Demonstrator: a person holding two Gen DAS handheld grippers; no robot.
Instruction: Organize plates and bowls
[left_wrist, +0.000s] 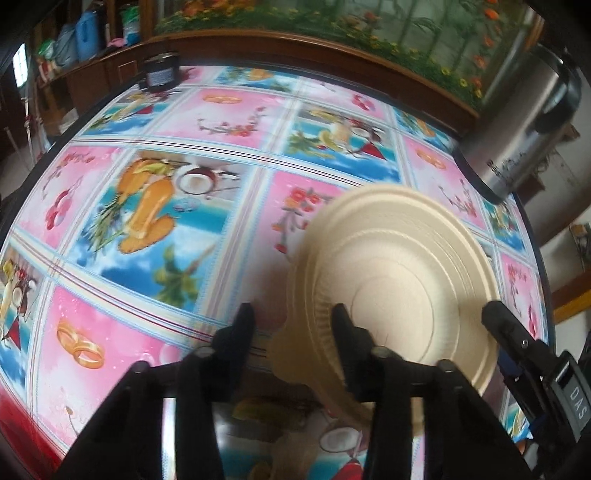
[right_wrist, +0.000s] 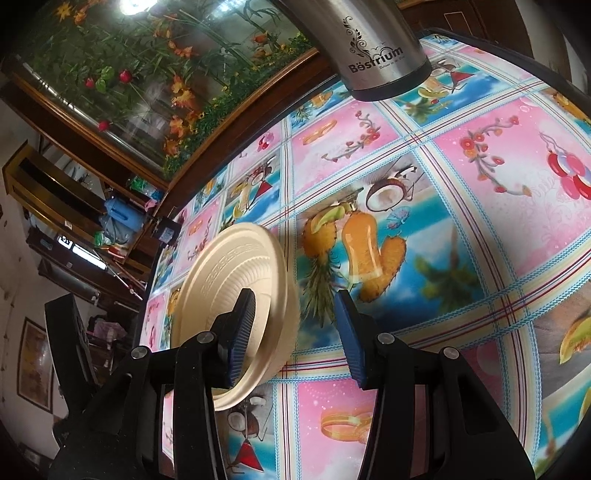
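Observation:
A stack of cream plates (left_wrist: 399, 258) lies on the patterned table (left_wrist: 147, 206), right of centre in the left wrist view. My left gripper (left_wrist: 293, 321) straddles the stack's near left rim: one finger rests inside the top plate, the other stands just outside the edge without touching it. The picture is blurred there. In the right wrist view the plates (right_wrist: 229, 273) sit at the left. My right gripper (right_wrist: 295, 314) is open across their rim, its left finger over the top plate, its right finger well clear. One right finger (left_wrist: 498, 317) shows at the plates' right edge.
A tall steel flask (left_wrist: 524, 140) (right_wrist: 373, 48) stands at the table's far right edge. A small dark jar (left_wrist: 160, 72) sits at the far left edge. A planted glass tank in a wooden frame (right_wrist: 129, 81) runs behind the table.

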